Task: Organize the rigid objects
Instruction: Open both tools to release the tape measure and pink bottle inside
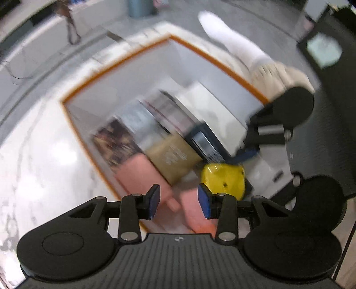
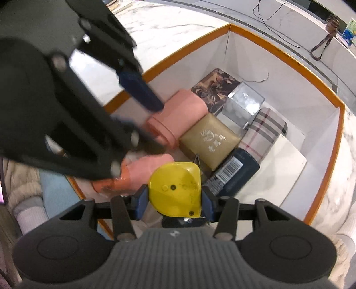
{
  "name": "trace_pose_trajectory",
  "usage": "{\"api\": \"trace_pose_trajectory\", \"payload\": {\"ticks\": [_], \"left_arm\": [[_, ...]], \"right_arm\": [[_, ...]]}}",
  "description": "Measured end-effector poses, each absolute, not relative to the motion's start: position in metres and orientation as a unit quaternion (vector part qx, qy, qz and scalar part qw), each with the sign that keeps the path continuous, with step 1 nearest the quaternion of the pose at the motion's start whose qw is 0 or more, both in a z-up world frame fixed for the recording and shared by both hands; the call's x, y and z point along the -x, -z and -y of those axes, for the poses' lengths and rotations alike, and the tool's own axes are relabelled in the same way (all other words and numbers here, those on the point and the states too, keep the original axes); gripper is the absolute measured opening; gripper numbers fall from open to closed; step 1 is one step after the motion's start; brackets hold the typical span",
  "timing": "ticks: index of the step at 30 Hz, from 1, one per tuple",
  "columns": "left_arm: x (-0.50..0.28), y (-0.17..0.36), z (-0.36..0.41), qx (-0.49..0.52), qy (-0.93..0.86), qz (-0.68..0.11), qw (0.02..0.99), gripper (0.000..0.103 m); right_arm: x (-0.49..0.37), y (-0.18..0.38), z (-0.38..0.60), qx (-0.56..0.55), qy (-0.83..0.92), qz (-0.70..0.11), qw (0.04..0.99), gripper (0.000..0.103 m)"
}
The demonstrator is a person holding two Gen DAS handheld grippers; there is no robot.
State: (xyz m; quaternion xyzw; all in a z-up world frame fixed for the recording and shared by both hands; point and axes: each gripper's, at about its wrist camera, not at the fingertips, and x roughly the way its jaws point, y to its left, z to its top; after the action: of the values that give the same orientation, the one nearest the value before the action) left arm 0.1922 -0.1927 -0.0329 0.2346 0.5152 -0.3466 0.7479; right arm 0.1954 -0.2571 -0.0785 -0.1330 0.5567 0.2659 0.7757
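My right gripper [image 2: 174, 203] is shut on a yellow tape measure [image 2: 175, 189] and holds it above the near corner of a white box with an orange rim [image 2: 287, 57]. The tape measure also shows in the left wrist view [image 1: 222, 177]. My left gripper [image 1: 179, 201] is open and empty, over two pink cylinders [image 1: 138, 171]. In the right wrist view its blue fingers [image 2: 140, 91] hang over the pink cylinders [image 2: 178, 115]. Inside the box lie a tan case [image 2: 210, 140], a clear cube [image 2: 242, 104], a plaid case [image 2: 264, 131] and a dark barcoded bottle [image 2: 233, 175].
The box stands on a white marble counter [image 2: 178, 22]. A patterned brown box [image 2: 213, 89] and a flat white box [image 2: 287, 169] also lie inside. A cable [image 2: 271, 13] lies on the far counter. A cream sleeve [image 1: 278, 75] shows at the right in the left wrist view.
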Motion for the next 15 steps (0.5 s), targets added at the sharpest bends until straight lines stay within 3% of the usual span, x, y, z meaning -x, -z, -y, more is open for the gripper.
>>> {"api": "trace_pose_trajectory", "payload": {"ticks": [15], "left_arm": [[-0.188, 0.025, 0.168, -0.212, 0.340, -0.482, 0.779, 0.047]], "right_arm": [[-0.207, 0.091, 0.247, 0.157, -0.217, -0.587, 0.764, 0.052]]}}
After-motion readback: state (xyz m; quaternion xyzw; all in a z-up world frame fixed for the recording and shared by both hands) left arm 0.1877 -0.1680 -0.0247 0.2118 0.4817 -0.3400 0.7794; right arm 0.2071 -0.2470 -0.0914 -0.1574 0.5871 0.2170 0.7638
